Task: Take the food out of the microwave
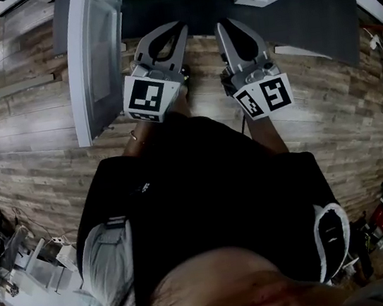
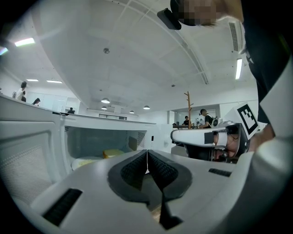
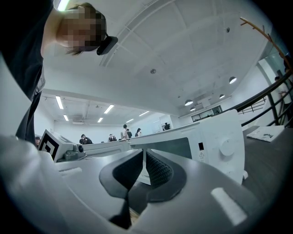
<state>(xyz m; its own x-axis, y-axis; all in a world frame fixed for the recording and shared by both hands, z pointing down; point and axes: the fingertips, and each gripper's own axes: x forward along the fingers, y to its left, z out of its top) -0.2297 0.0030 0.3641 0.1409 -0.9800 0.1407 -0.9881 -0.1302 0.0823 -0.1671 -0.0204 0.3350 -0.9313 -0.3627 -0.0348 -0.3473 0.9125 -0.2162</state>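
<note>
status: door stage complete, removal not started.

1. the microwave stands on the dark table. its door is swung fully open to my left, so the cavity is accessible.

2. the food is inside the cavity. the left gripper view shows a pale plate with something light on it near the front left of the cavity floor, and a yellow block just behind it. i cannot tell what kind of food either one is, nor whether the block sits on a dish of its own.

3. my left gripper is held in front of the open cavity, pointing roughly level into it. its fingers are pressed together at the tips with nothing between them.

4. my right gripper is beside it, facing the control panel end of the microwave, where a round knob is visible. its fingers are also closed on nothing.

5. both grippers are outside the cavity, near its front edge but apart from the food.

remaining steps, as i judge them:
- spread the fingers of at least one gripper.
- reach into the cavity and take the plate by its rim.
- draw it out level, past the door, and set it on the table.
- repeat for the yellow block if it is separate.
</note>
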